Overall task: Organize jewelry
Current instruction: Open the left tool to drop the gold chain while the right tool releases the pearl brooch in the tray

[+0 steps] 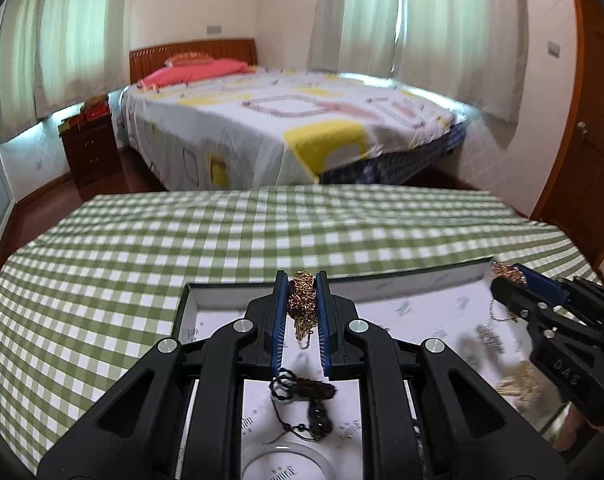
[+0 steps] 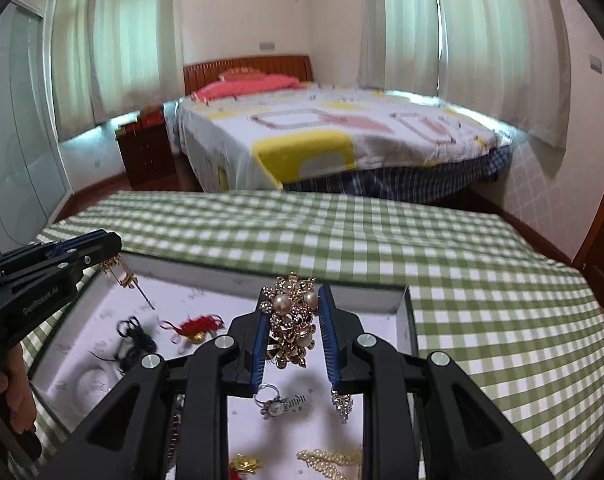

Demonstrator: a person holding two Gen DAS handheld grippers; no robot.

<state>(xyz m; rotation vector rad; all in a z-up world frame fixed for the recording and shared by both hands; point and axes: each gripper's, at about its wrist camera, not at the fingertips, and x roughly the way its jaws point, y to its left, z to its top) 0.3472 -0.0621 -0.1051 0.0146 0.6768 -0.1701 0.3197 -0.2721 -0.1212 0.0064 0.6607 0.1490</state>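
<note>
Now: left gripper (image 1: 303, 289) clamped on gold chain (image 1: 302, 300), right gripper (image 2: 294, 308) clamped on pearl cluster (image 2: 292, 320).
Only right view shows red charm (image 2: 194, 326) at 9 o'clock; "DAS" on right gripper.

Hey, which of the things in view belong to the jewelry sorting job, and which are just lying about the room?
Job:
left gripper holding gold chain
right gripper holding pearl brooch cluster
white tray
ring
pearl strand

Lying about:
bed
nightstand
curtains

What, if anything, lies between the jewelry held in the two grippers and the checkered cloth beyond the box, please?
Only the box's far wall. The left gripper holds a gold chain and the right gripper a pearl cluster at about rim height; the cloth beyond looks bare.
</note>
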